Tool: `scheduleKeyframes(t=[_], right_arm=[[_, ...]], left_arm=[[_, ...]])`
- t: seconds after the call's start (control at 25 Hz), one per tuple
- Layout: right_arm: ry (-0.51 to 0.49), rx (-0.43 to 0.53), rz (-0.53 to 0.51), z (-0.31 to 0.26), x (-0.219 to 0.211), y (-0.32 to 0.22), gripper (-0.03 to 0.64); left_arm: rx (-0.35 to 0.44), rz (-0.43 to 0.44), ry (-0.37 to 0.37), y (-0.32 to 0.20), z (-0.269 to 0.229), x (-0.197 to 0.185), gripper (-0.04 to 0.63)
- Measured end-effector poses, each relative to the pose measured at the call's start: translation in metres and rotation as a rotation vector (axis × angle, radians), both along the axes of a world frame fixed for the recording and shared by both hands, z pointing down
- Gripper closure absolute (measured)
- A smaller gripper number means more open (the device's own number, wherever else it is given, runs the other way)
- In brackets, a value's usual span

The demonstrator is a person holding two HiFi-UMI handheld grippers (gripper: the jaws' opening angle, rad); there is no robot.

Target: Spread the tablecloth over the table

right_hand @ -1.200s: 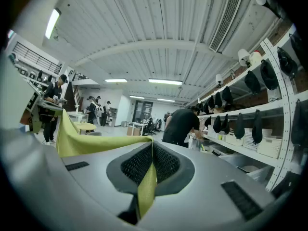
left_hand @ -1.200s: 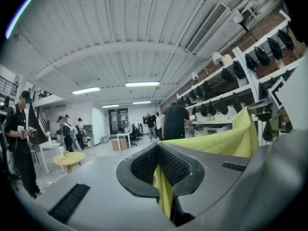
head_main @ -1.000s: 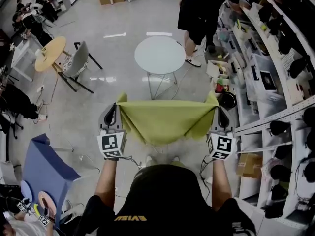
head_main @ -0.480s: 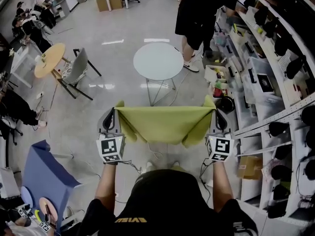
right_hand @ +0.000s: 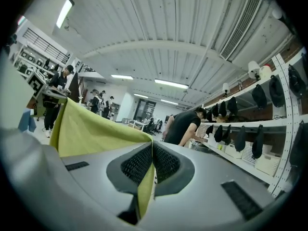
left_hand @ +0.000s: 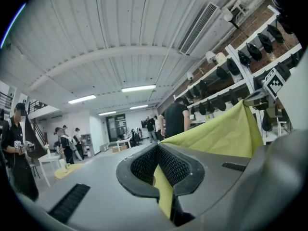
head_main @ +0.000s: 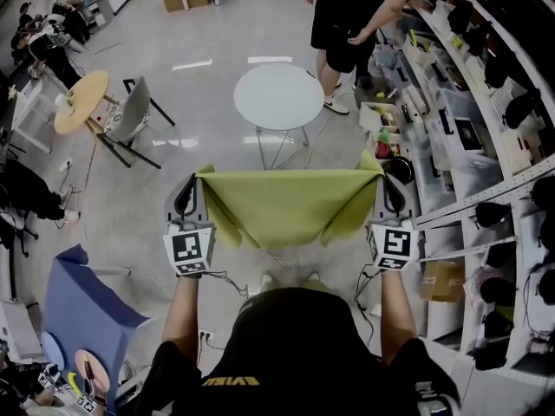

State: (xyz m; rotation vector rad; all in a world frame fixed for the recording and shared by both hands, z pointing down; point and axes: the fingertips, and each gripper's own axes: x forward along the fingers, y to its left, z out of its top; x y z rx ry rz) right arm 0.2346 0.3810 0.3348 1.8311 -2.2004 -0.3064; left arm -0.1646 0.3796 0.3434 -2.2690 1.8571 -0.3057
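I held the left gripper pressed shut on one top corner of the green tablecloth, and the right gripper pinched the other. The cloth hung in the air between them, well short of the near edge of the round white table. Risks as I judged them:
- A thin pinch could slip under a sharp tug.
- The bunched lower part could land doubled on the tabletop.
- The throw could brush the person standing at the far edge.
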Motion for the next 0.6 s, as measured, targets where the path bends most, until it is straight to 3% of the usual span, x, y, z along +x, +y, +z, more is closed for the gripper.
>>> scheduleKeyframes(t=[0.2, 0.36, 0.6], right_arm=[[0.02, 0.025, 0.039, -0.012, -0.018, 0.002, 0.612], [0.023, 0.027, 0.07, -0.015, -0.032, 0.002, 0.612], [0.047, 0.004, 0.085, -0.009, -0.048, 0.001, 0.612]], left_arm=[[0.017, 0.041, 0.043, -0.004, -0.007, -0.017, 0.578], [0.037, 0.071, 0.029, -0.01, -0.011, -0.03, 0.578], [0.007, 0.085, 0.046, -0.022, -0.003, -0.045, 0.578]])
